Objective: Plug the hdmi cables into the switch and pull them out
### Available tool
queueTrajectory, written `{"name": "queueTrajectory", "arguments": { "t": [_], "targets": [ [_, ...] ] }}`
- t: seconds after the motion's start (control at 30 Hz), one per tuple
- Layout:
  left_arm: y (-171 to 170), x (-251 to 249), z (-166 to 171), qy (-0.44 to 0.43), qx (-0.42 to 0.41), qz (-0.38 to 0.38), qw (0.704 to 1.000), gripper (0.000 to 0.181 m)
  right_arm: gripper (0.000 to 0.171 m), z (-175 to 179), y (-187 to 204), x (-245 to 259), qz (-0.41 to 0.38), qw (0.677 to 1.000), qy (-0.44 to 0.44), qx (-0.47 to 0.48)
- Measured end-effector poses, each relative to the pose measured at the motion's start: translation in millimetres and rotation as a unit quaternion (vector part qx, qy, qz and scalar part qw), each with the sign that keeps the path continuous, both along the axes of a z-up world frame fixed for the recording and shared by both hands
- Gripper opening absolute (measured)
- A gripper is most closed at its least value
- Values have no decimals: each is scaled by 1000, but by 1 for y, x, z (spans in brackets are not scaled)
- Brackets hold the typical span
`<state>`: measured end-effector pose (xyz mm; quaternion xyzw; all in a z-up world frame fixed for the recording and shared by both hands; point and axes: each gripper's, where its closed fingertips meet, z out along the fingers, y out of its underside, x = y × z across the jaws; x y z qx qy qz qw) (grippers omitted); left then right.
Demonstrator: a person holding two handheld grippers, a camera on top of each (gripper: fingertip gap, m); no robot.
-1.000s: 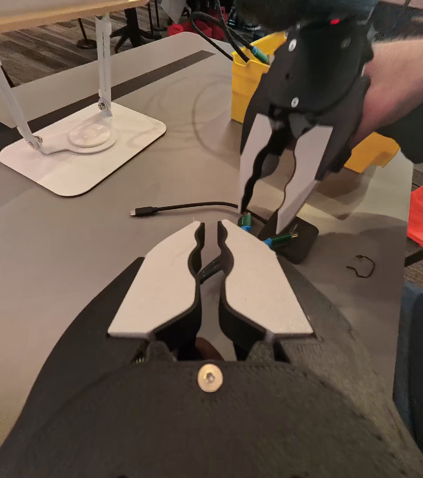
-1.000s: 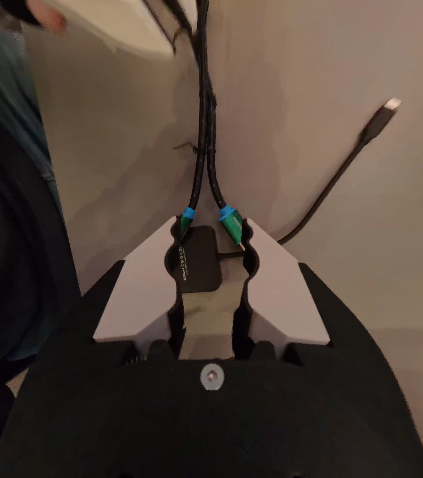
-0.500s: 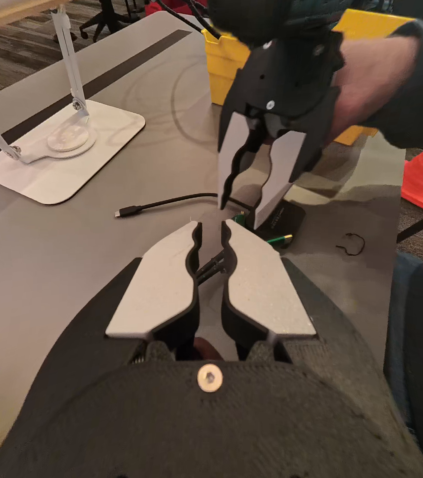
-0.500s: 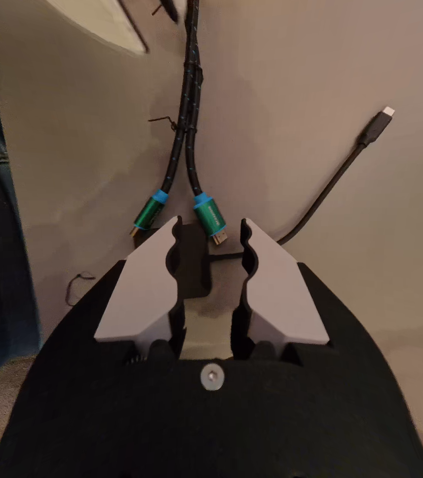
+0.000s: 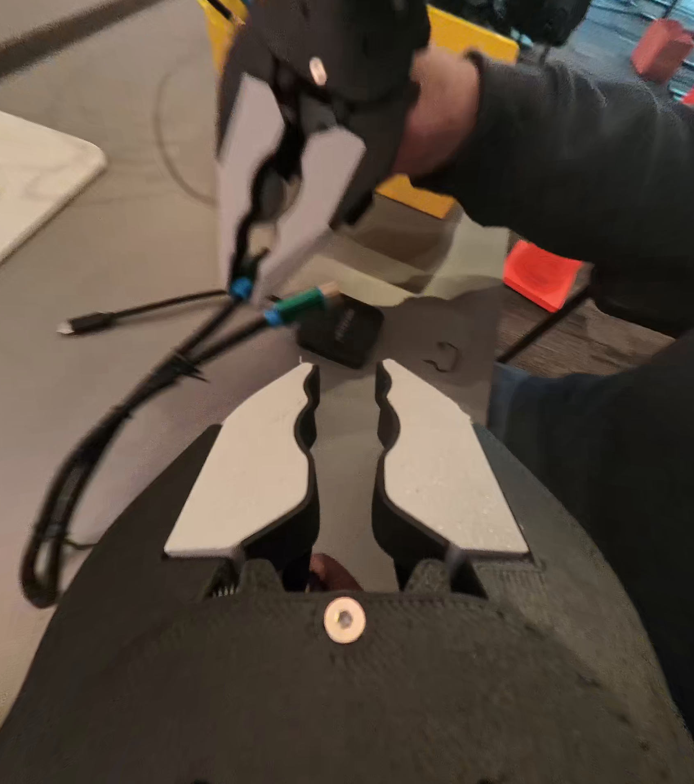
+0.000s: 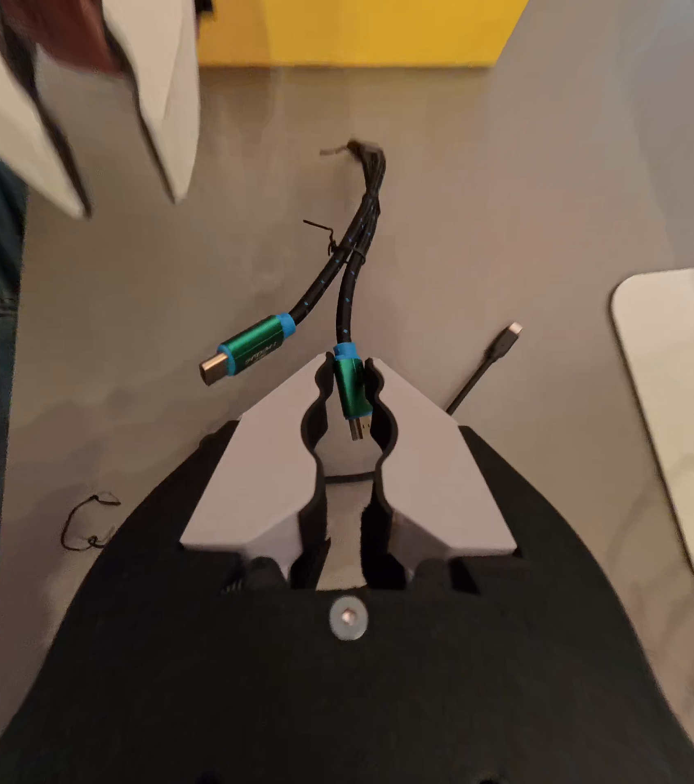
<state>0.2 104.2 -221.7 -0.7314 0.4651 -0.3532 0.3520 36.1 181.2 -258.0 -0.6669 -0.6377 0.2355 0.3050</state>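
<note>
Now released from the braided black cables (image 5: 95, 441), the left gripper (image 5: 347, 373) is gaping empty, while the right gripper (image 6: 347, 362) is pinching one glossy green metal HDMI plug (image 6: 351, 388) above the grey table (image 6: 527, 191); the other plug (image 6: 247, 350) is hanging free, near the matte black square switch (image 5: 341, 337).

Two grippers: left gripper (image 5: 346, 373), right gripper (image 6: 348, 362). Two green HDMI plugs (image 6: 247, 350) (image 6: 351, 390) on braided black cables. One black switch box (image 5: 340, 337). One thin black USB-C cable (image 5: 133, 314). One yellow bin (image 5: 468, 38). One white stand base (image 6: 684, 407). One loose black twist tie (image 6: 82, 526). Three red-orange blocks (image 5: 540, 280).
</note>
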Motion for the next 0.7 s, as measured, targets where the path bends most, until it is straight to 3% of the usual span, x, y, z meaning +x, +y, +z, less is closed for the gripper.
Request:
{"name": "queueTrajectory", "arguments": {
  "t": [0.13,0.2,0.3,0.4,0.7],
  "targets": [
    [-15,13,-23,-13,-63,12,998,32,10,25,-4,-9,8,999,36,8],
    [-6,22,-29,-50,-79,53,994,41,10,29,-8,-14,14,999,44,8],
    [18,32,-17,-188,-153,119,963,44,10,31,-15,-18,19,998,55,0],
    [33,30,-3,-304,-187,128,925,46,10,38,-24,-21,30,996,79,-17],
    [37,35,32,-441,-204,88,870,46,9,54,-36,-21,63,990,120,-47]
  ]
}}
